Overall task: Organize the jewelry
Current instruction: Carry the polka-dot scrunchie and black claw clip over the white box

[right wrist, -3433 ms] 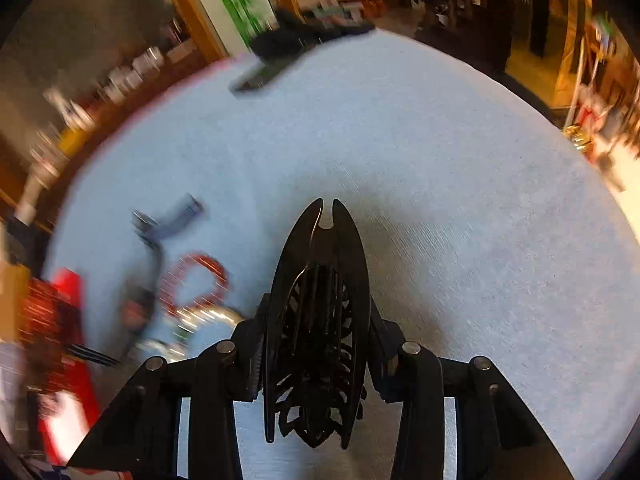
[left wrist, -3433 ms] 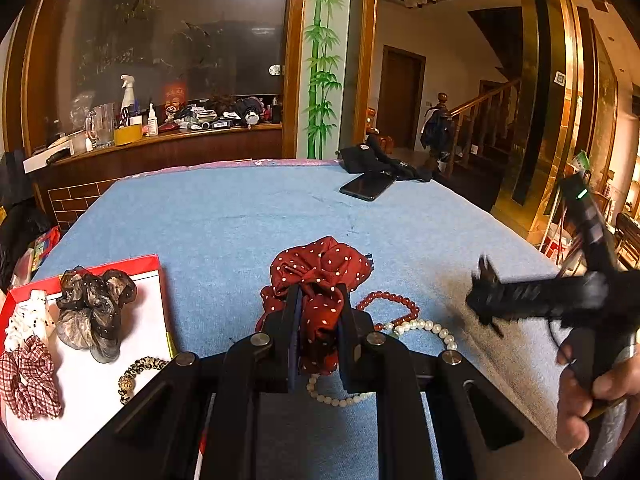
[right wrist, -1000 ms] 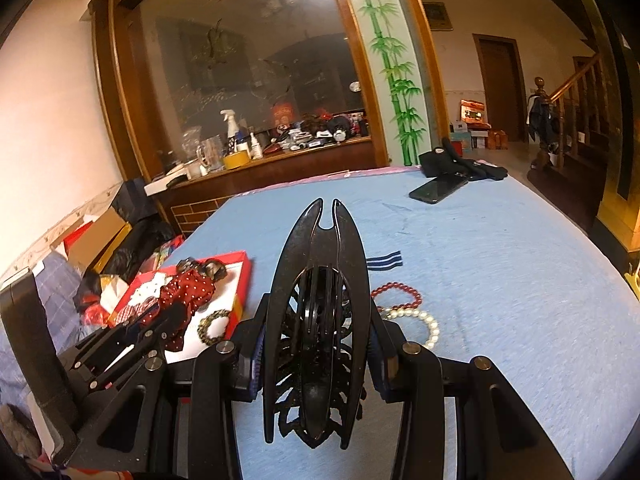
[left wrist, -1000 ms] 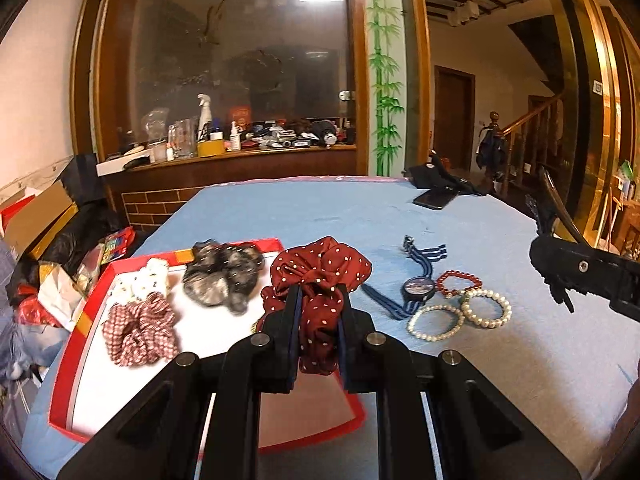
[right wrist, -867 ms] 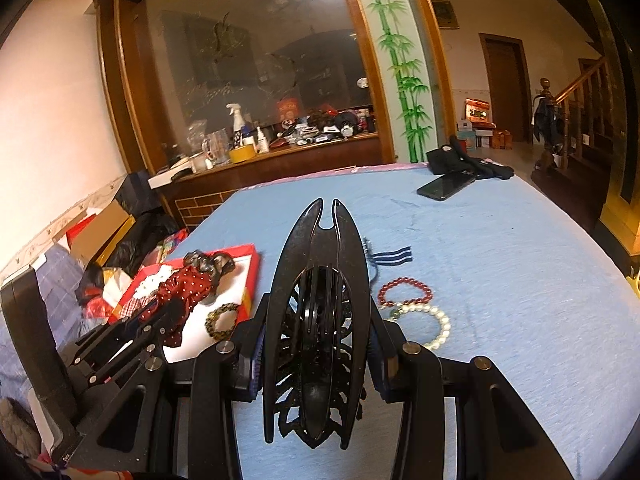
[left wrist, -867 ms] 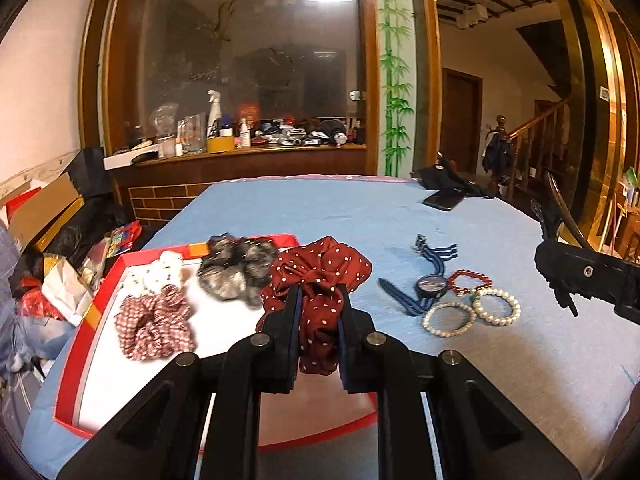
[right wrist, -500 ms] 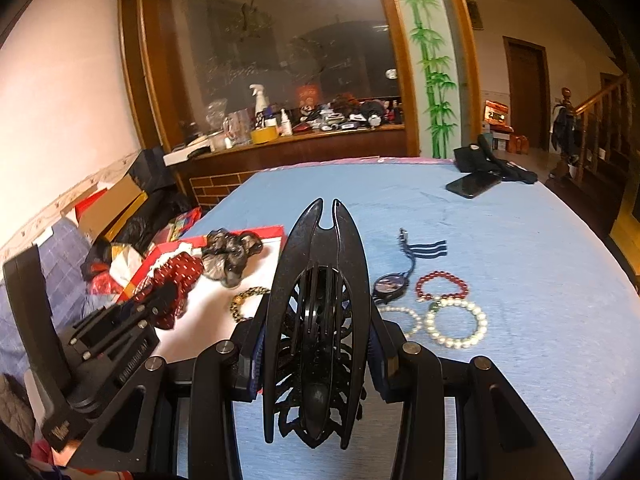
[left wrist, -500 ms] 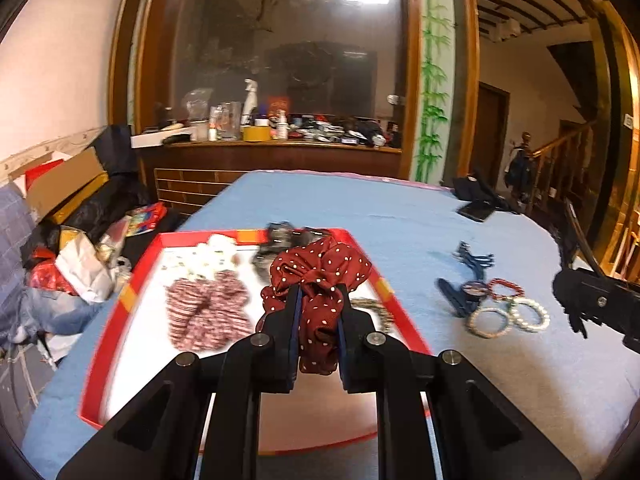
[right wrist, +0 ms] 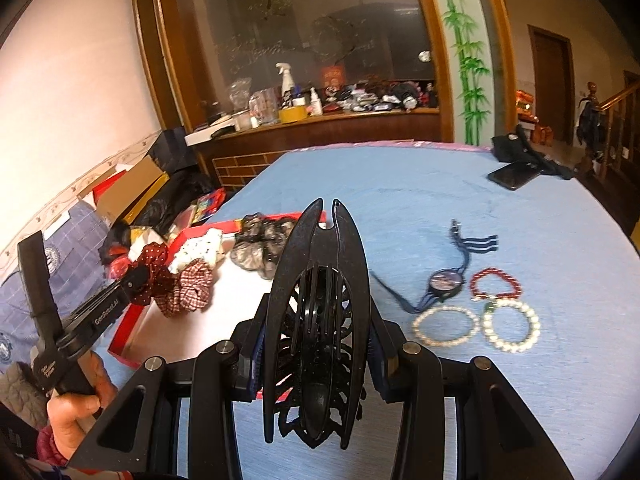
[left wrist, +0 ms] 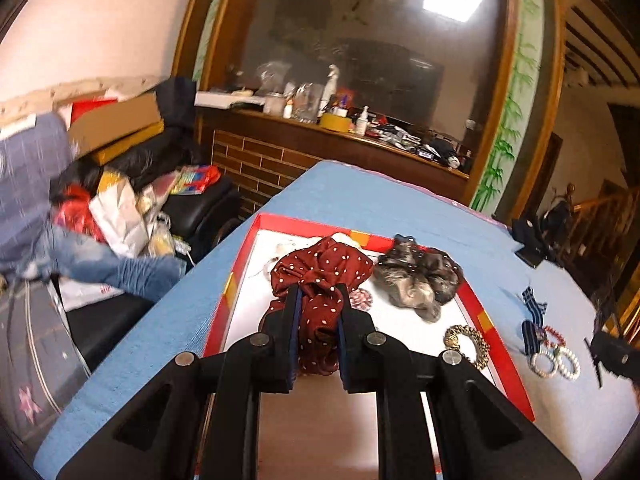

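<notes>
Left gripper (left wrist: 316, 312): fingers clamped on red polka-dot scrunchie (left wrist: 320, 276), held above red-rimmed tray (left wrist: 240, 276). Beyond the fingers, to the right: grey scrunchie (left wrist: 420, 280) and gold beaded bracelet (left wrist: 466, 344) in the tray. Right gripper (right wrist: 320, 304): fingers closed on black hair claw (right wrist: 318, 320) (upright). Right of those fingers, on the blue desk (right wrist: 400, 192): watch (right wrist: 446, 282), red bead bracelet (right wrist: 496, 280), two pearl bracelets (right wrist: 446, 326).
</notes>
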Demonstrator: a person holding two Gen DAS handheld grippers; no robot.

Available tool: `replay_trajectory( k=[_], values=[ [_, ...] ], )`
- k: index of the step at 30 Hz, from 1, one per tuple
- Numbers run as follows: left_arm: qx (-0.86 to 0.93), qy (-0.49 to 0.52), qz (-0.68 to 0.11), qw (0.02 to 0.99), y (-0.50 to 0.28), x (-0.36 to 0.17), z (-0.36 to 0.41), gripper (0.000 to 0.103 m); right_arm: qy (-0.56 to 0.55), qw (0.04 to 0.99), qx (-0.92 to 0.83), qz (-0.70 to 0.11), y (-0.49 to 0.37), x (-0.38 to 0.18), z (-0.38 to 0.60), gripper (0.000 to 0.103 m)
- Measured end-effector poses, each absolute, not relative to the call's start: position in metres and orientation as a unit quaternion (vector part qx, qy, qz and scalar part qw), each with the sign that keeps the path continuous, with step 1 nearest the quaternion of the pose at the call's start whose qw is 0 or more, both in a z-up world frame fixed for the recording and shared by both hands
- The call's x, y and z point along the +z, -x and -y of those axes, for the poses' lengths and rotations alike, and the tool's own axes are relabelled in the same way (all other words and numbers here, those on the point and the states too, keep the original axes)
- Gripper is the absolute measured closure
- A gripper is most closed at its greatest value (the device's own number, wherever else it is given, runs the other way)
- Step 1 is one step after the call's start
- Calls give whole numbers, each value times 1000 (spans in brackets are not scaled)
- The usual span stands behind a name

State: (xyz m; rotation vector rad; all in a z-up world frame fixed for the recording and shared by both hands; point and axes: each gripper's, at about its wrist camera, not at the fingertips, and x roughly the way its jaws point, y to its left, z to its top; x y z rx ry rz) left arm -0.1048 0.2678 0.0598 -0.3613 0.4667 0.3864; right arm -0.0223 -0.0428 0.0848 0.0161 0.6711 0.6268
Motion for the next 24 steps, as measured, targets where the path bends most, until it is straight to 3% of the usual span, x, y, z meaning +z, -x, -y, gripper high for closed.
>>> replay_trajectory(
  k=[8, 24],
  values=[
    [176, 213, -241, 930, 100, 51, -280, 89, 14, 880, 332, -340, 19, 74, 3, 58],
    [146, 192, -313, 918, 68, 34, -270, 89, 18, 815, 383, -434, -11, 22, -70, 58]
  ],
)
